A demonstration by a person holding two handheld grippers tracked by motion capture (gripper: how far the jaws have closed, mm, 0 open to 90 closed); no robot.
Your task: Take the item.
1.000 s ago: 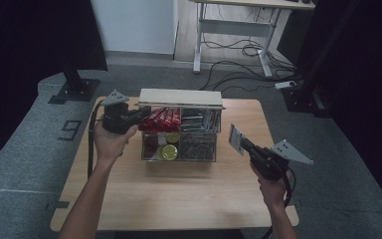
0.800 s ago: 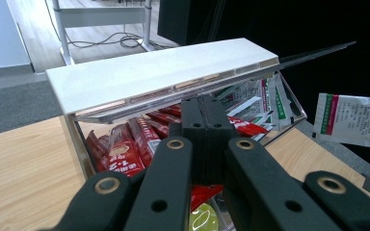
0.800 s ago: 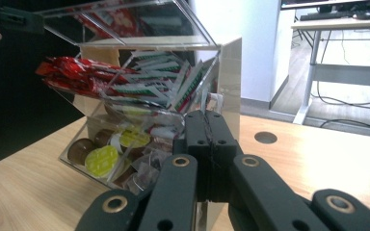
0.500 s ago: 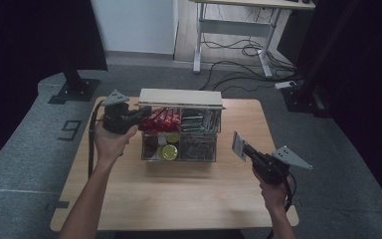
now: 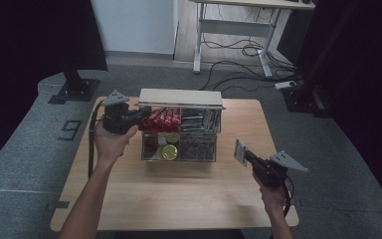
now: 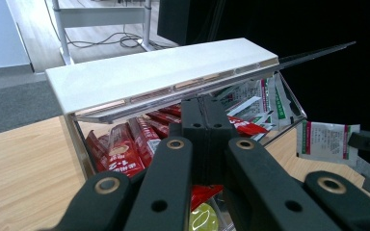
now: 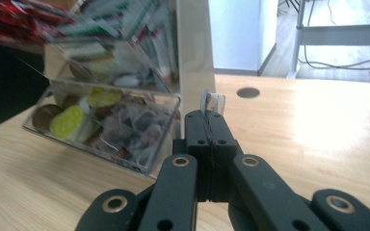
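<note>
Right tongs (image 5: 242, 153) are clamped shut on a small sachet (image 5: 239, 151), white with a green and red edge. It is held off the bench (image 5: 179, 199), to the right of the clear snack box (image 5: 181, 130) and just clear of it. In the right gripper view the sachet (image 7: 212, 102) pokes out edge-on past the closed jaws.

Left tongs (image 5: 140, 113) are at the box's upper left, jaws fully together. In the left gripper view they sit right under the raised white lid (image 6: 159, 72), apparently propping it open; whether they pinch anything I can't tell.

Box contents: red wrappers (image 5: 160, 118) top left, more sachets (image 5: 199, 120) top right, round yellow items (image 5: 169, 152) bottom left, dark wrapped bits (image 5: 196, 148) bottom right.

Status, my read: one sachet is out of the box, or on its way in; direction isn't clear from this. Lid is open. Left to do: set the sachet down on the bench or into its compartment, release, then let the lid down. Roughly mid-task.
</note>
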